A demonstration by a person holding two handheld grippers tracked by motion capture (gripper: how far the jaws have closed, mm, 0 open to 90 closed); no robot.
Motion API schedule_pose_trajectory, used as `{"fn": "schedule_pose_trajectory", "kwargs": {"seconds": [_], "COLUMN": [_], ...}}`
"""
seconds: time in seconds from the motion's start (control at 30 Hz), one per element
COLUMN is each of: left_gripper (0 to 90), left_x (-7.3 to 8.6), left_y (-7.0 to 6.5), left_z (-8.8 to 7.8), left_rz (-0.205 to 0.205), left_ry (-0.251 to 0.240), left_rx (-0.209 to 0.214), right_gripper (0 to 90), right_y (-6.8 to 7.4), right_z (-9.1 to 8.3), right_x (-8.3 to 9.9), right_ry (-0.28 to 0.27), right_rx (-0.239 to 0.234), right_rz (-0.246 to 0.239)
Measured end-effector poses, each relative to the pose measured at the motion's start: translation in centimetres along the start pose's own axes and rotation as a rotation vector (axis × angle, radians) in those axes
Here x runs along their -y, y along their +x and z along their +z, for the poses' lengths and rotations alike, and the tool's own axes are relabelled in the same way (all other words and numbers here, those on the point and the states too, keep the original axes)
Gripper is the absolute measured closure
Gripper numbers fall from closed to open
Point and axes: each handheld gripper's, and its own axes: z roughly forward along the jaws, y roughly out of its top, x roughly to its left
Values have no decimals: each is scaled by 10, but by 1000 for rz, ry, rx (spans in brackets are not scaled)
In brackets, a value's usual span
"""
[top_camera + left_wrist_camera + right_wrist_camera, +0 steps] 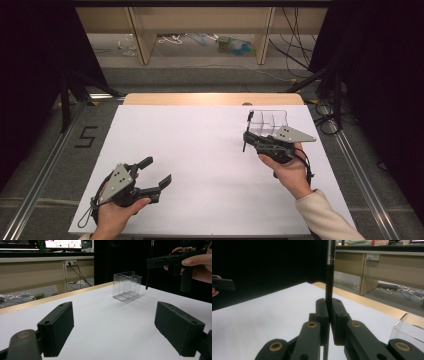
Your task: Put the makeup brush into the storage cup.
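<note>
A thin black pen (249, 119) stands nearly upright with my right gripper (247, 136) shut on its middle, held above the white table top (200, 150). Just right of it stands a clear plastic organiser (270, 121) with compartments. In the right gripper view the pen (329, 277) rises between the closed pads, and the organiser's corner (409, 327) shows at the lower right. My left gripper (156, 171) stands open low at the front left, nothing between its fingers. Its own view shows the wide-apart pads (57, 327), the organiser (126, 286) ahead, and the pen (148, 272) hanging from the right gripper (160, 261).
The white sheet covers the table, with a wooden edge (210, 98) at the far side. Beyond lie the floor with cables (295, 50) and wooden furniture legs (142, 40). Metal rails (45, 170) run along both sides of the table.
</note>
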Motion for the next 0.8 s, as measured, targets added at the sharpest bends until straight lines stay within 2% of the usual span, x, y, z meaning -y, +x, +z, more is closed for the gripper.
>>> {"fn": "schedule_pose_trajectory", "kwargs": {"seconds": [0.03, 0.2, 0.27, 0.4, 0.43, 0.5, 0.6, 0.67, 0.7, 0.8], "left_gripper": [156, 156, 156, 156, 156, 156, 156, 156, 156, 156], "left_x": [0, 0, 0, 0, 0, 0, 0, 0, 0, 0], "left_y": [0, 0, 0, 0, 0, 0, 0, 0, 0, 0], "left_z": [0, 0, 0, 0, 0, 0, 0, 0, 0, 0], "left_rz": [-3, -3, -1, 0, -1, -1, -2, -2, -2, -1], "left_ry": [0, 2, 1, 0, 0, 0, -1, -1, -1, 1], "left_rx": [1, 0, 0, 0, 1, 1, 0, 1, 0, 0], "right_gripper": [860, 859, 860, 859, 860, 859, 860, 859, 860, 860], "right_y": [0, -3, -5, -6, -8, -9, -10, -12, -11, -12], "right_z": [-2, -1, -2, -1, -1, -2, -2, -2, -2, -1], "right_x": [0, 0, -1, -2, -3, -3, -3, -3, -3, -3], "right_ry": [28, 20, 14, 3, 10, 12, 23, 6, 9, 0], "right_rx": [-7, 3, 13, 19, 20, 25, 20, 34, 23, 29], "right_rz": [10, 13, -4, 12, -3, -5, 10, -7, 13, 15]}}
